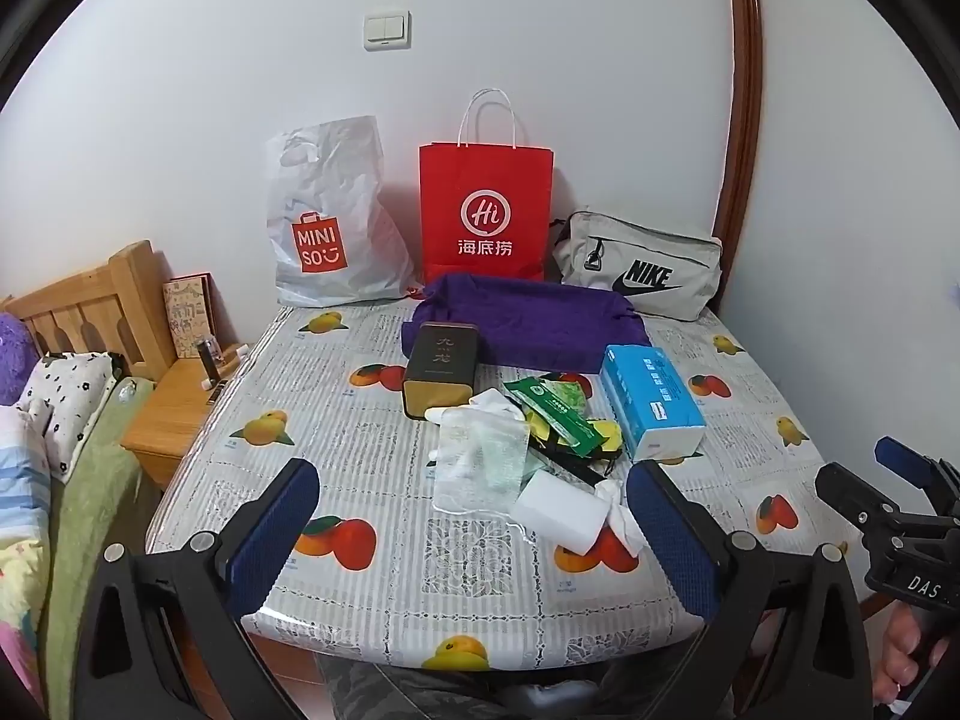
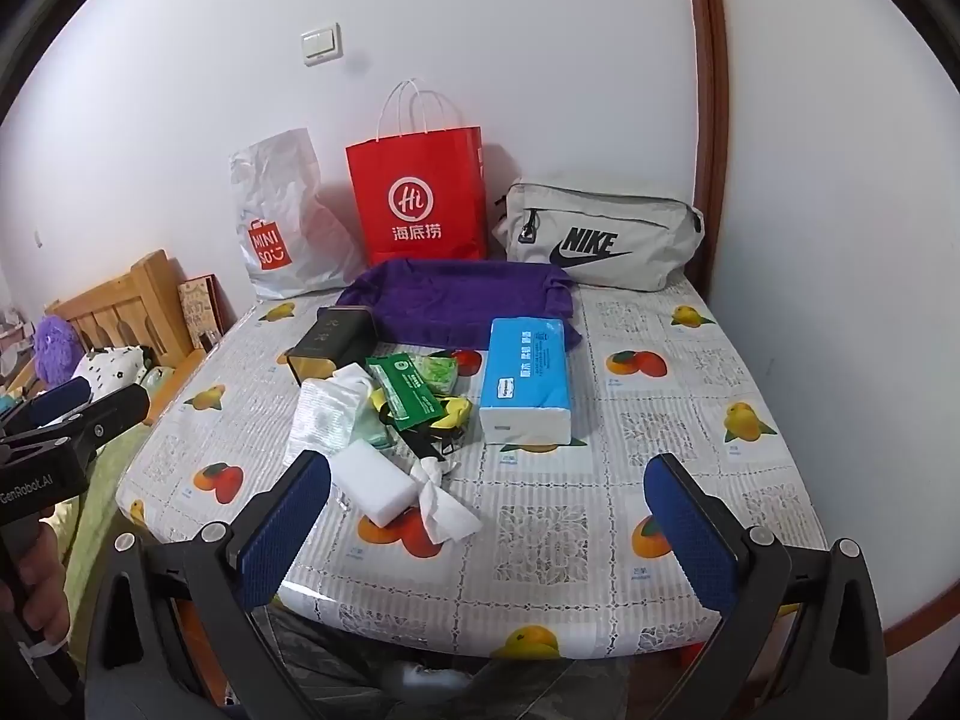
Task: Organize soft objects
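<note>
A pile of small things lies mid-table: a blue tissue pack (image 1: 651,399) (image 2: 527,381), a green wipes packet (image 1: 555,414) (image 2: 405,399), a clear pouch (image 1: 480,459) (image 2: 327,420), a white sponge block (image 1: 561,510) (image 2: 375,486), a crumpled white tissue (image 2: 444,501) and a dark tin (image 1: 441,369) (image 2: 327,345). A purple fabric tray (image 1: 528,318) (image 2: 462,297) sits behind them. My left gripper (image 1: 474,534) is open and empty above the table's near edge. My right gripper (image 2: 489,528) is open and empty, also at the near edge, right of the left one.
A white Miniso bag (image 1: 327,222) (image 2: 273,222), a red paper bag (image 1: 486,210) (image 2: 420,198) and a grey Nike pouch (image 1: 642,267) (image 2: 600,237) stand against the back wall. A wooden nightstand (image 1: 174,408) and a bed (image 1: 72,450) lie to the left.
</note>
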`<state>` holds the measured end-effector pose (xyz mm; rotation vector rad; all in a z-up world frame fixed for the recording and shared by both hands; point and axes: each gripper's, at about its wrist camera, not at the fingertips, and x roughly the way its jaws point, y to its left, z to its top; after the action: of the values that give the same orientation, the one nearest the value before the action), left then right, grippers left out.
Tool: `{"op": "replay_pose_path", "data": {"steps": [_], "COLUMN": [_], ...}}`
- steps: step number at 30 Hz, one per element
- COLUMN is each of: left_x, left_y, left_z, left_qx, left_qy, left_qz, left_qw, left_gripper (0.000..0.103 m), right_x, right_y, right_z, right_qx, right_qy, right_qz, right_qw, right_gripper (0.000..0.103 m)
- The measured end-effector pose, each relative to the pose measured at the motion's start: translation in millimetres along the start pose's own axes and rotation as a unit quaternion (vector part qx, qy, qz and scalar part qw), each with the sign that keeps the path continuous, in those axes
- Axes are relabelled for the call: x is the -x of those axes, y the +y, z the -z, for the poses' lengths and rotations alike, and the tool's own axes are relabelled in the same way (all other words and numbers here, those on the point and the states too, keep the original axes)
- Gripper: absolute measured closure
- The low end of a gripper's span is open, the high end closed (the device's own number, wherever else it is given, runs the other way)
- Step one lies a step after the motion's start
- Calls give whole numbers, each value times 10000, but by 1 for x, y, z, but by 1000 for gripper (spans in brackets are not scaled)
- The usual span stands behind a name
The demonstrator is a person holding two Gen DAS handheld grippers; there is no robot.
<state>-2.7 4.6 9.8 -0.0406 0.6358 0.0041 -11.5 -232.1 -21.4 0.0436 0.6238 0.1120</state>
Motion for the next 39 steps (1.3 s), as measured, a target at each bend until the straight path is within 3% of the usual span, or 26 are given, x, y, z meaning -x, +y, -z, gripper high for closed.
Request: {"op": "replay_pose_path", "data": {"steps": [39], "left_x": [3], "left_y": [6], "left_z": [0], "left_qx": [11], "left_qy": [-23], "left_qz": [-24], "left_qw": [10000], "left_gripper": [0], "right_x": [5], "right_y": [5], "right_z": [1], "right_qx": [43], "right_qy": [-52], "right_qz": [2], "right_qw": [10000], "right_gripper": [0]}}
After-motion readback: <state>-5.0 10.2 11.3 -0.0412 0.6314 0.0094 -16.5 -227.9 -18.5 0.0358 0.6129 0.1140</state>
